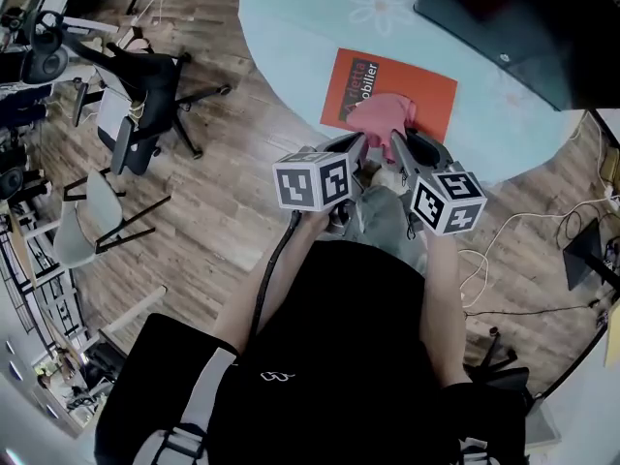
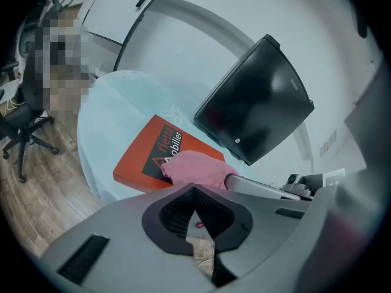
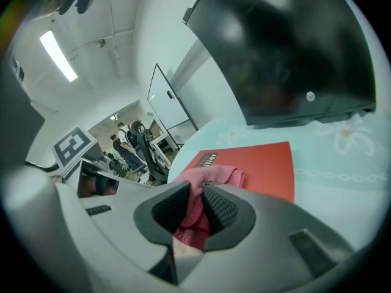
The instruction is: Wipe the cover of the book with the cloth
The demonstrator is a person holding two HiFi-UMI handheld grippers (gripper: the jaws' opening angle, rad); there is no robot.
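At the left of the head view, a black office chair and a grey chair stand on the wooden floor. Both are well apart from the round surface, which has a pale blue covering printed with a white flower.

The left gripper hangs at the near edge of the surface, just beside the book. Its jaws are pressed together with nothing between them.

The book lies flat near the surface's front edge. Its cover is orange-red with a black panel bearing a triangle mark. The writing on the panel reads "rletta" in red above "obilier" in white (the first letters are lost under the cloth, so the full words cannot be told).

The pink cloth lies bunched on the near part of the cover, touching it and hiding the panel's lower end. The right gripper has its jaws clamped on a fold of the cloth, and the pink fabric fills the gap between the ribbed pads.

Beyond the book, on the right, a black monitor stands on the surface with its dark back turned this way. Pale cables trail over the floor at the far right, below the surface's edge.
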